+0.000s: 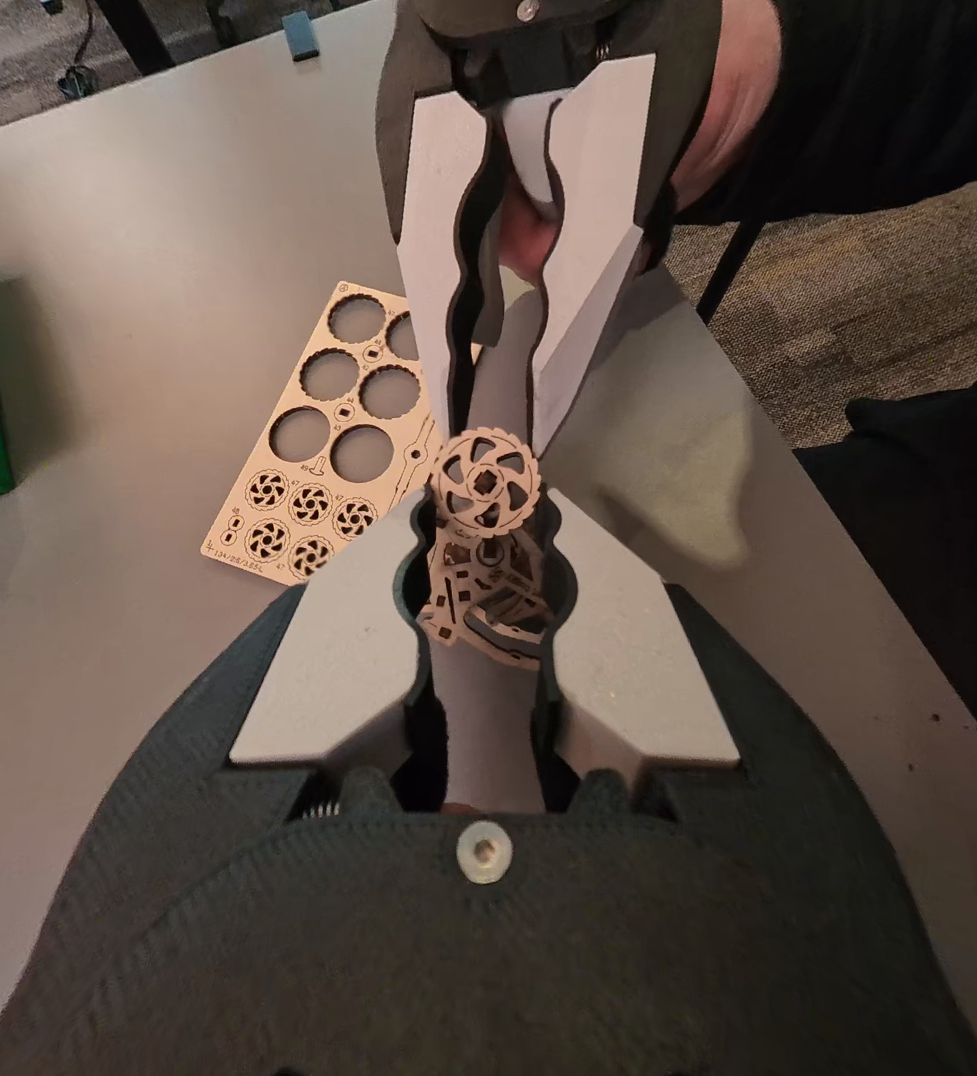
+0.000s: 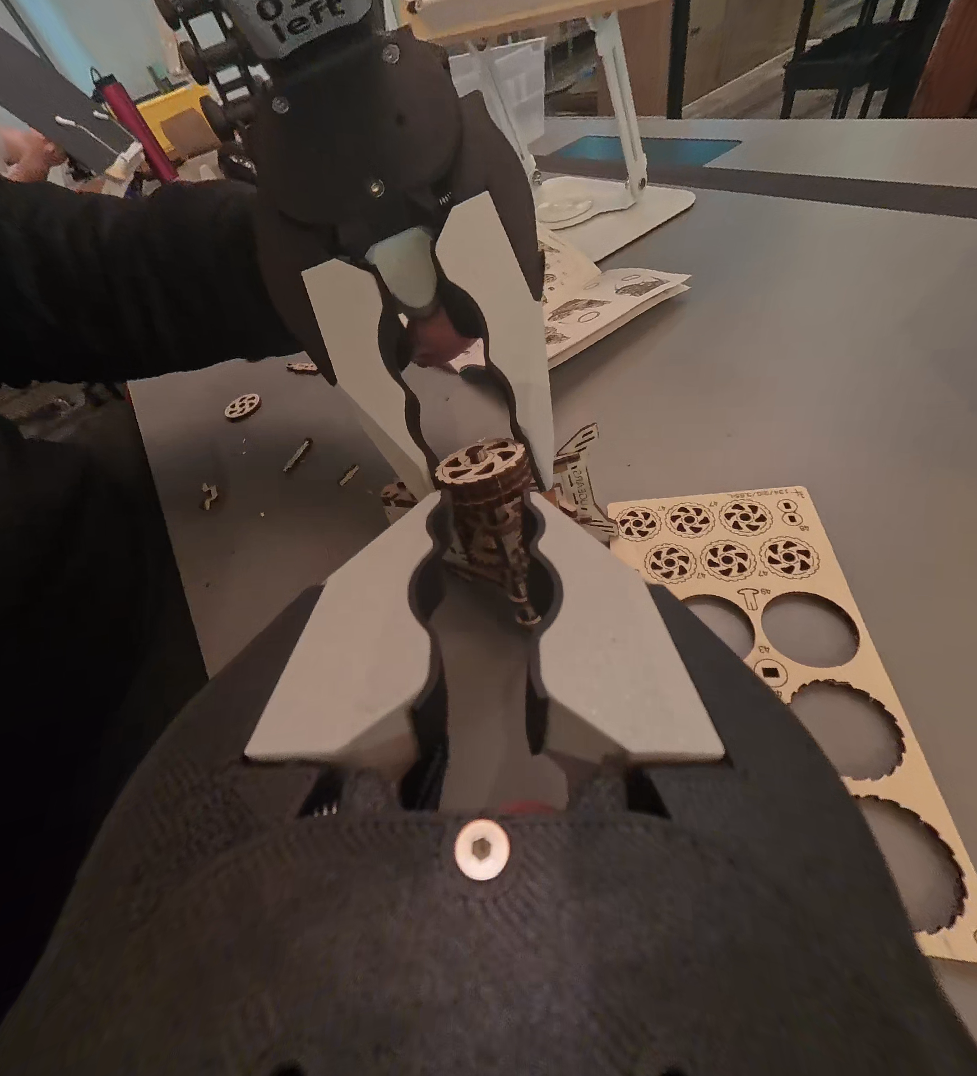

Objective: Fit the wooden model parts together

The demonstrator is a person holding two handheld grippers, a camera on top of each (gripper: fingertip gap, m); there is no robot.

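1. Holding the model (image 1: pixel 489 588) in mid-air above the worktop (image 1: pixel 125 233), left claw (image 1: pixel 489 553) clenched on its lower frame, jaws closed in against the wood from both sides.
2. Meeting it head-on with the right claw (image 2: pixel 489 524), also clamped on the model (image 2: pixel 489 524), near the stacked wheel (image 2: pixel 483 466) at its top; same wheel (image 1: pixel 483 486) facing the left wrist view.
3. Lying flat under the claws: parts sheet (image 1: pixel 323 442), several round cut-outs empty, small wheels not yet punched out along its near end.
4. Scattered toward the worktop edge nearest the person: loose wheel (image 2: pixel 241 406) and a few small wooden bits (image 2: pixel 298 454); booklet (image 2: pixel 608 308) farther back by a white stand (image 2: pixel 608 198).
5. Risks, as judged from this pose:
   - Snapping thin plywood, if the two claws twist or pull against each other.
   - Jamming the wheel crooked on its axle, if pressed off-square; seating depth cannot be told.
   - Slipping from a jaw, since the grip sits on open fretwork rather than a solid face.
   - Dropping onto the sheet or off the worktop edge, if one claw lets go first.
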